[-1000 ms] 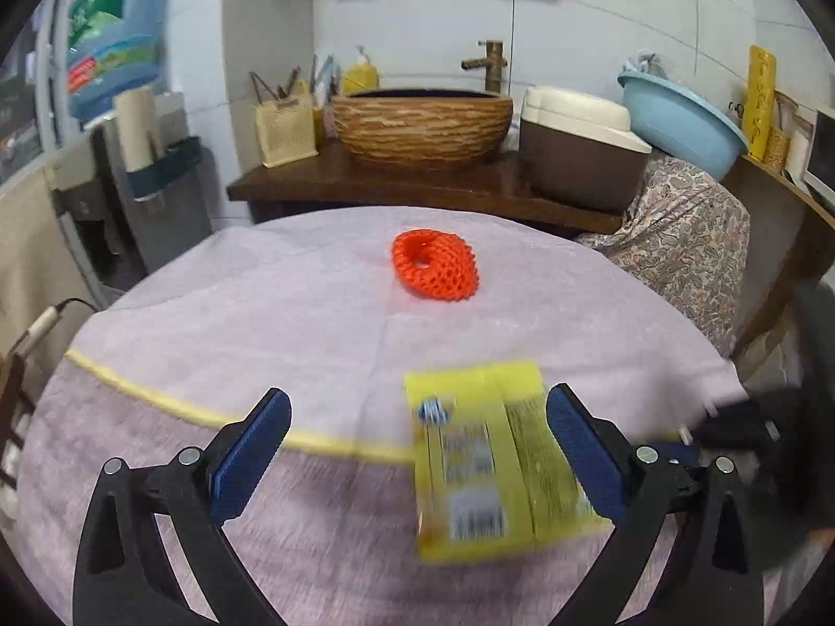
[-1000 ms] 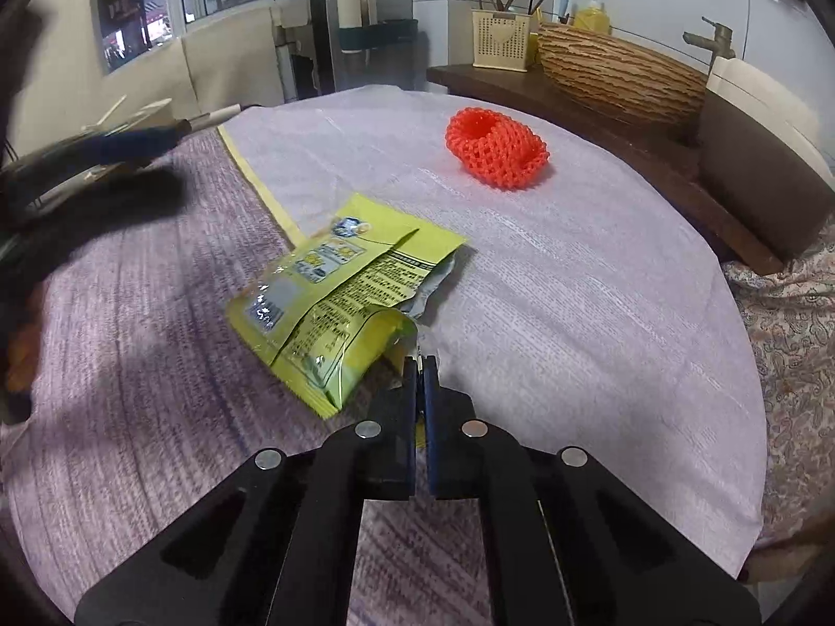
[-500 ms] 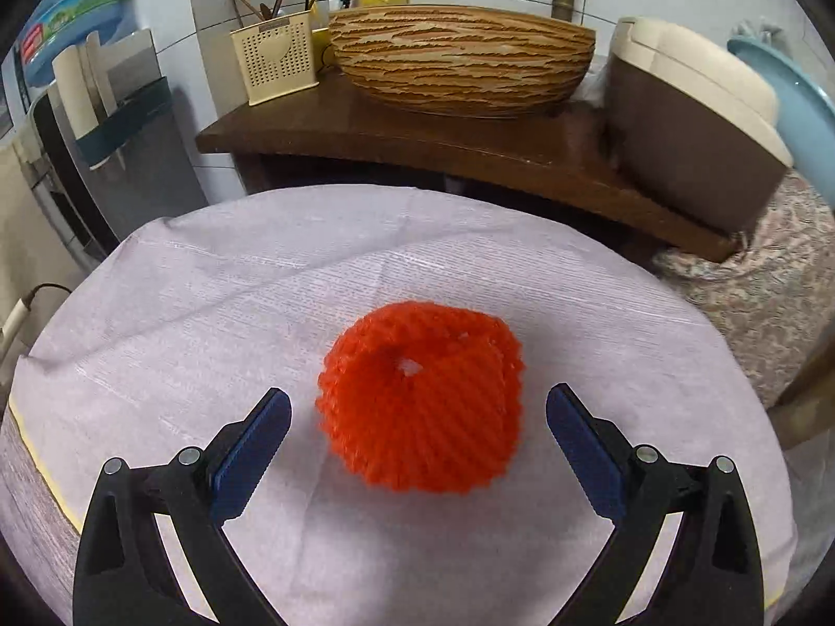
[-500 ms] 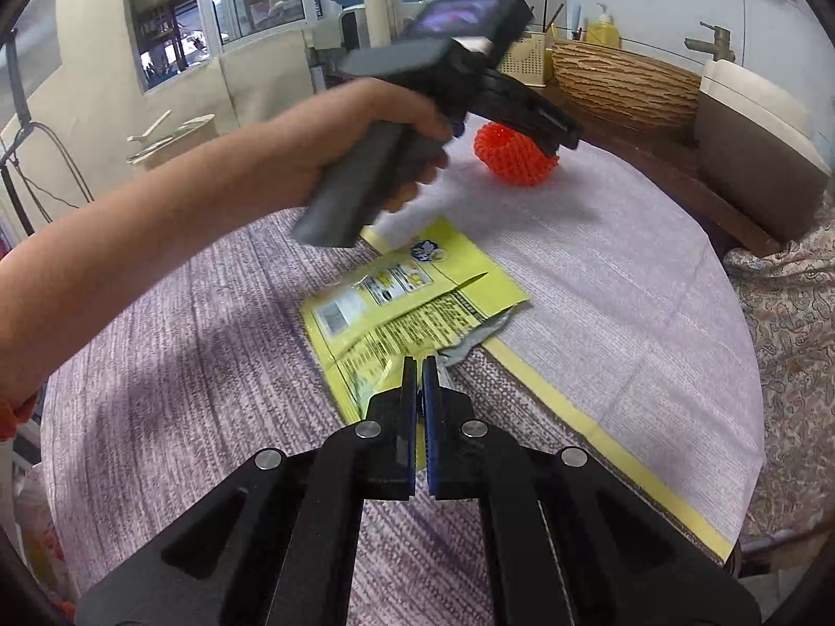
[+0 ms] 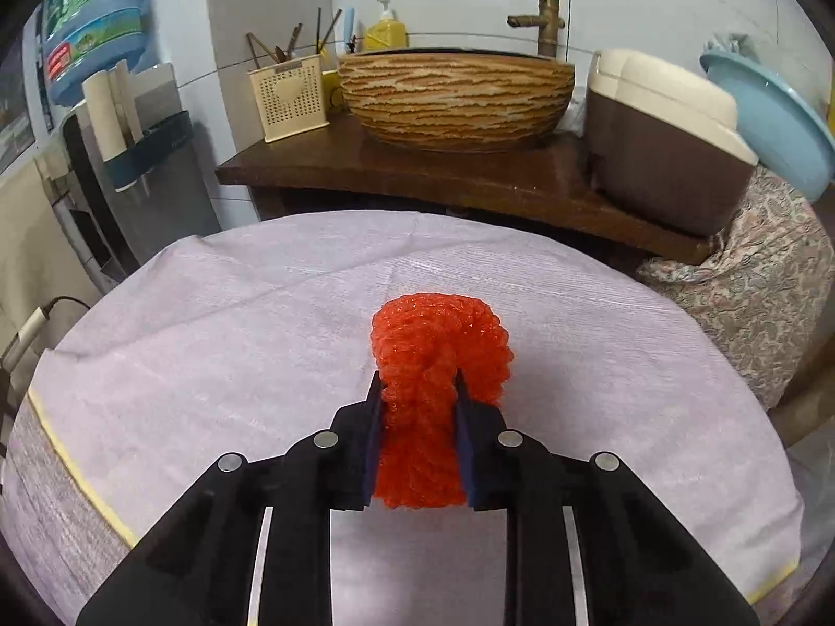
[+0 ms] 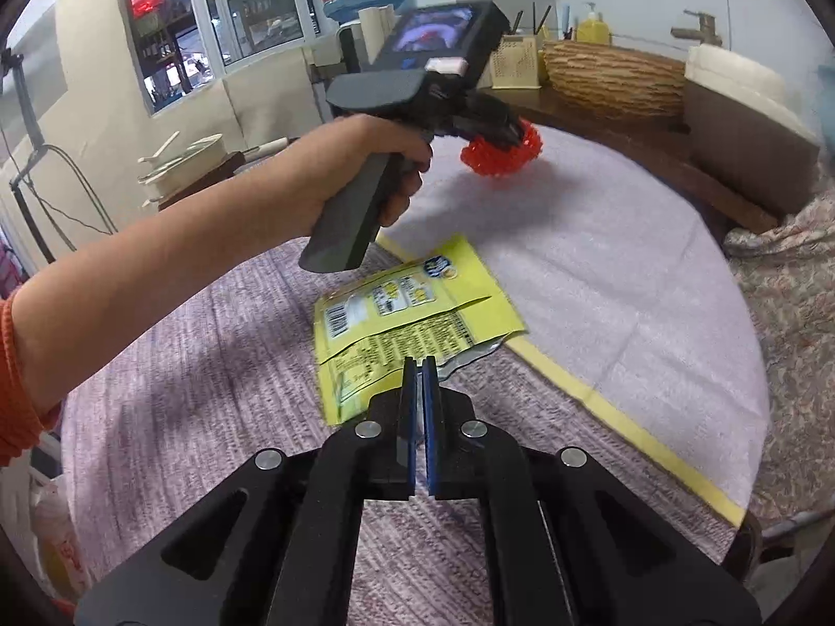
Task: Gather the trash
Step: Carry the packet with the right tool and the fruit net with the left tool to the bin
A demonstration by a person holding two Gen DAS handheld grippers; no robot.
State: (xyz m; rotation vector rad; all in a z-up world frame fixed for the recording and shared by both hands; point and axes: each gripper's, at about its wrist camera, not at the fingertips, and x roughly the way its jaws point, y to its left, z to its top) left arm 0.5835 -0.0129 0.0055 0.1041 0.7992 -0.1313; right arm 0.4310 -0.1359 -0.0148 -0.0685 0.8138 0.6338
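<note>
An orange foam net stands squeezed between the blue pads of my left gripper, whose jaws are closing on it above the round table. From the right wrist view, the left gripper, held in a person's hand, has the orange foam net at its tip. A yellow snack wrapper lies flat on the tablecloth. My right gripper hangs over the wrapper's near edge, its jaws parting by only a thin slit, with nothing seen between them.
Behind the table runs a dark wooden counter with a woven basin, a utensil holder and a brown-and-cream box. A blue plastic basin leans at the far right. A water dispenser stands at left.
My left gripper moved from over the wrapper to the foam net and shut on it, squeezing it narrow. The right gripper drew back slightly; the wrapper now lies flat.
</note>
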